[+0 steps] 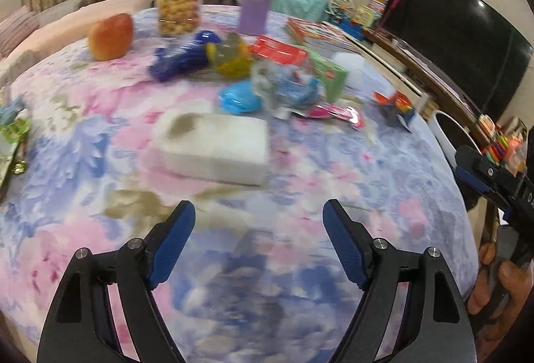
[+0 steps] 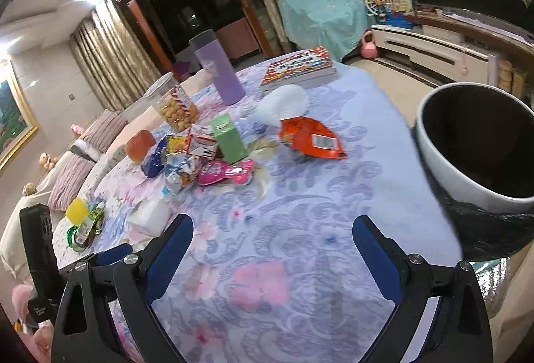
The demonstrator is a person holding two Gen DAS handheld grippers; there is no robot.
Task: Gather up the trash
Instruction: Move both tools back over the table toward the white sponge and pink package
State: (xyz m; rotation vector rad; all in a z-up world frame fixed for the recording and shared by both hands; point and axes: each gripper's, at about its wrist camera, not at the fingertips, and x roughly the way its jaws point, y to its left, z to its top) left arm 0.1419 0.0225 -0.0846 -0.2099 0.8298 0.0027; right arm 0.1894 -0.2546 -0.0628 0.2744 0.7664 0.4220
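Note:
A heap of wrappers lies mid-table: a blue wrapper (image 1: 177, 59), a pink wrapper (image 2: 230, 176), a red-and-white packet (image 2: 202, 142), a green carton (image 2: 228, 137) and an orange snack bag (image 2: 312, 137). A white bin with a black liner (image 2: 474, 142) stands off the table's right edge. My left gripper (image 1: 258, 216) is open and empty above the cloth, short of a white tissue pack (image 1: 213, 146). My right gripper (image 2: 272, 232) is open and empty over the near cloth, left of the bin. The right gripper also shows in the left wrist view (image 1: 487, 172).
On the floral tablecloth (image 2: 300, 262) stand a purple tumbler (image 2: 218, 72), a clear snack jar (image 1: 178, 0), an apple (image 1: 111, 35), a book (image 2: 300, 67) and a crumpled white tissue (image 2: 283, 102). Green wrappers (image 1: 13, 132) lie at the left edge. A TV (image 1: 467, 39) stands to the right.

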